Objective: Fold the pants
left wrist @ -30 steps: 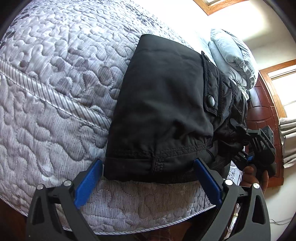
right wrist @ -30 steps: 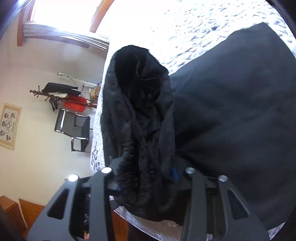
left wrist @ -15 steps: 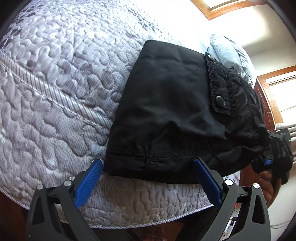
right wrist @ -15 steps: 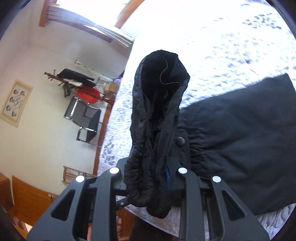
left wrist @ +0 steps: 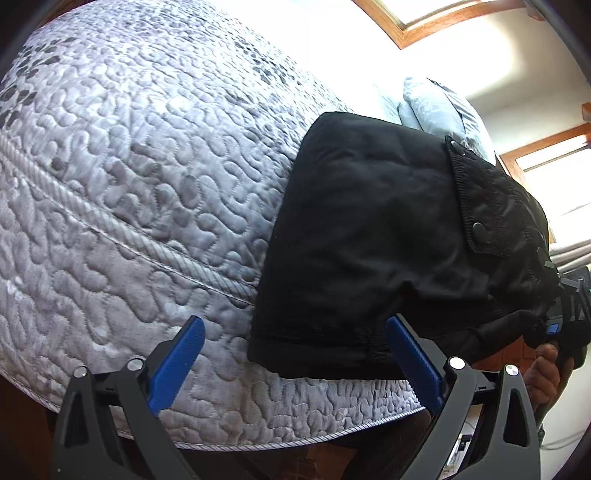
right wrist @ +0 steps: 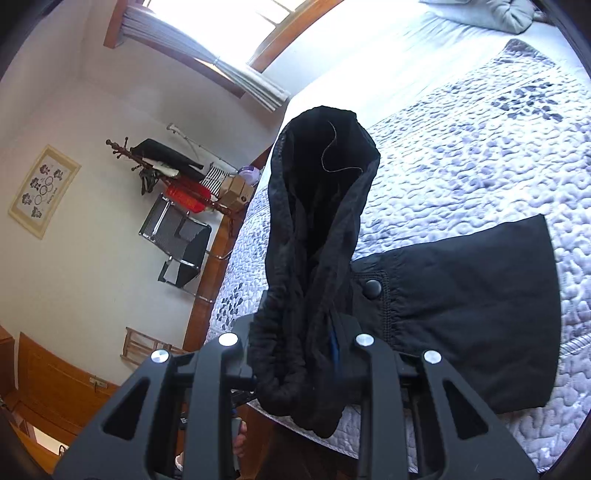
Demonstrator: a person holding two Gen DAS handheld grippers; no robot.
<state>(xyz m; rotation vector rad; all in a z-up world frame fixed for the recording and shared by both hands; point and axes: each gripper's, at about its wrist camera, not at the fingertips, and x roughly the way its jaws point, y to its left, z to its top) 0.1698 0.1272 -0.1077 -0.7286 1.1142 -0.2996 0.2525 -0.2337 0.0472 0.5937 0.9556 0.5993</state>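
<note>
claws (left wrist: 291,365): black frames | blue pads (left wrist: 177,363) | silver screws (left wrist: 457,363)

Black pants (left wrist: 373,236), plain all over, matching black snap buttons (left wrist: 480,231). Under them the bed quilt (left wrist: 122,192) shows pale grey with a squiggle stitch pattern and darker grey blotches. Beside the pants, blue pads on the left hand-held gripper (left wrist: 295,354), its frame black. Beyond the pants, pale blue-grey pillows (left wrist: 439,107); window frames (left wrist: 413,33) warm orange-brown.
</note>
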